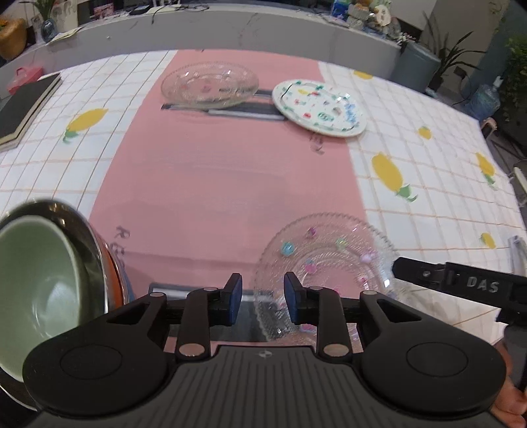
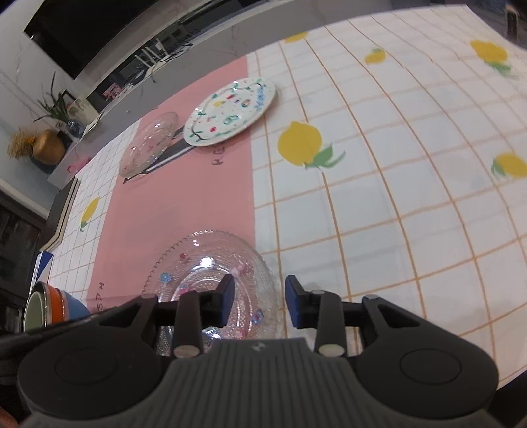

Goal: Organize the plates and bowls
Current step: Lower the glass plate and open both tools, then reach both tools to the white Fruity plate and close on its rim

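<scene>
A clear glass plate with small coloured flowers point(image 1: 329, 260) point(image 2: 210, 270) lies near me, half on the pink runner point(image 1: 214, 171). My left gripper point(image 1: 263, 296) stands open astride the plate's left rim, and its pads do not press on it. My right gripper point(image 2: 260, 298) stands open over the right rim, with one finger above the plate. In the left wrist view, one of the right gripper's fingers point(image 1: 405, 268) reaches the plate's right edge. Nested bowls, with a green bowl point(image 1: 39, 280) point(image 2: 33, 312) innermost, sit at the left. At the far end lie another glass plate point(image 1: 210, 84) point(image 2: 148, 145) and a painted white plate point(image 1: 319, 107) point(image 2: 230, 112).
Dark strips point(image 1: 237, 112) lie under the far glass plate. A black board point(image 1: 23, 105) and a pink box point(image 1: 24, 74) sit at the table's far left. A grey counter point(image 1: 263, 29) with plants runs behind. The checked lemon cloth point(image 2: 395, 197) stretches to the right.
</scene>
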Available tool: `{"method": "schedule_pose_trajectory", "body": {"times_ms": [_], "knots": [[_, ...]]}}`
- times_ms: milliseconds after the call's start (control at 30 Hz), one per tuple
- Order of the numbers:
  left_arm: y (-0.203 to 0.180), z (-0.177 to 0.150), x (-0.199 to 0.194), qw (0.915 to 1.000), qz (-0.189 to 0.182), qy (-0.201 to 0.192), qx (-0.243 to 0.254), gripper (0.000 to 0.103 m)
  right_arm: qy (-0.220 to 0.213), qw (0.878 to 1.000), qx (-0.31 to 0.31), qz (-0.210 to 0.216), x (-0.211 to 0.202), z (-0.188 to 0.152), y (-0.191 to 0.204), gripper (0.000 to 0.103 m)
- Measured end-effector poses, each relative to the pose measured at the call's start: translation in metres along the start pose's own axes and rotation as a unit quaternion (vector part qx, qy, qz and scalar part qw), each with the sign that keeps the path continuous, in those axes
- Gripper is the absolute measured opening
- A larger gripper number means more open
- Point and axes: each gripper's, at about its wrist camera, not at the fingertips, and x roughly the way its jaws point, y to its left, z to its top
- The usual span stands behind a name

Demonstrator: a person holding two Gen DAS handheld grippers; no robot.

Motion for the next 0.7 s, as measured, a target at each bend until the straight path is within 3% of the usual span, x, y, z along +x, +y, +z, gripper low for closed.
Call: {"method": "schedule_pose_trajectory", "body": {"times_ms": [233,567,700], "knots": [[0.001,0.025,-0.015,0.9991,-0.033,-0.026,0.006,0.032,-0.002,0.999,-0.032,0.007,0.000,0.019,0.018,0.035],[0.018,0.075,-0.016,0.9959,-0.060,-0.053,-0.041,0.033,-0.013,0.998,-0.051,0.015,0.014,0.057,0.045,0.041],[0.022,0.093,-0.003,0.9938,-0.075,-0.045,-0.068,0.041,-0.015,0.999,-0.035,0.013,0.027,0.075,0.045,0.047]]}}
